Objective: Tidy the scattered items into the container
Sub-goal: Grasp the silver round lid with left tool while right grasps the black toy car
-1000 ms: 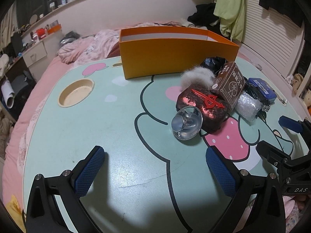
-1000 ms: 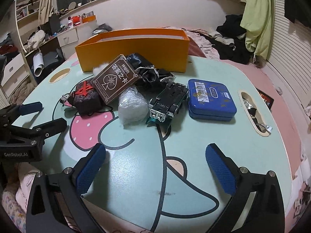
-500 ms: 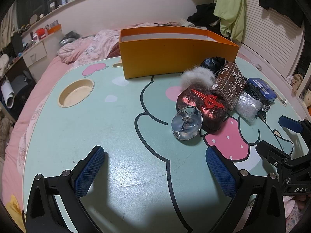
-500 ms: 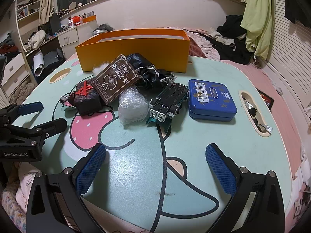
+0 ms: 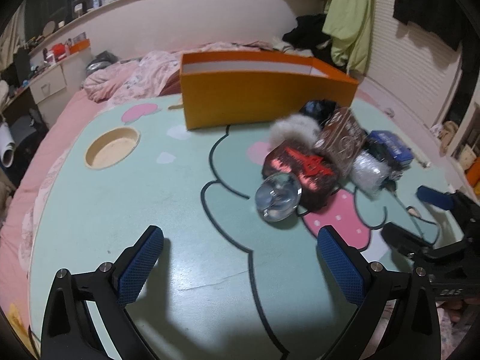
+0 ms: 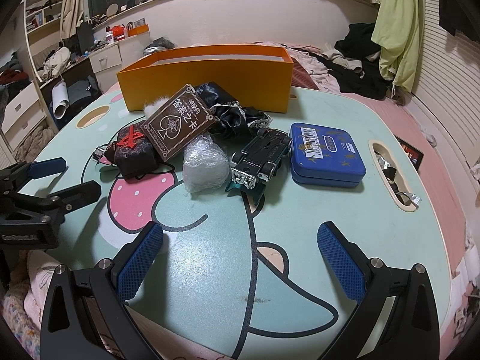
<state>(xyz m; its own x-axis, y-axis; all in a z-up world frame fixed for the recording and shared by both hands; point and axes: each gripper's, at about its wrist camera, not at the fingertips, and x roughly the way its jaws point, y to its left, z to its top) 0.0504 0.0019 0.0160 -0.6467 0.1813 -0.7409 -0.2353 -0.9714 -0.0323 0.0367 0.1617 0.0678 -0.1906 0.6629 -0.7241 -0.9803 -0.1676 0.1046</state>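
A: Report the state of the left gripper [image 5: 240, 258].

B: Jaws spread wide, nothing between the blue pads. It hangs over bare mint-green table [image 5: 126, 210]. Ahead and slightly right of it lies a clear glass cup [image 5: 277, 199] on its side, touching a dark block with a red emblem [image 5: 303, 171].

A: And the right gripper [image 6: 240, 255]?

B: Likewise spread, holding nothing. Straight ahead of it lies a toy car [image 6: 261, 157], overturned with the chassis up. Just left of the car sits a plastic-wrapped bundle [image 6: 205, 168]; just right of it, a blue tin [image 6: 325, 157] with a barcode label.

A: Location of the container?

B: The orange box [image 6: 207, 82] stands upright at the far edge of the table, beyond the pile as seen from both grippers. Its interior contents cannot be determined from either view.

A: Remaining items in the pile?

B: A brown card box [image 6: 180, 121] leans tilted on the dark block. Behind it lies black fabric with lace trim [image 6: 231, 114]. A white fluffy ball [image 5: 292, 127] rests between the dark block and the orange box.

A: Relative position of the two grippers?

B: The left gripper appears at the left edge of the right wrist view, near the dark block. The two are well apart. Left of the left gripper, a round recess [image 5: 112, 147] is set in the table.
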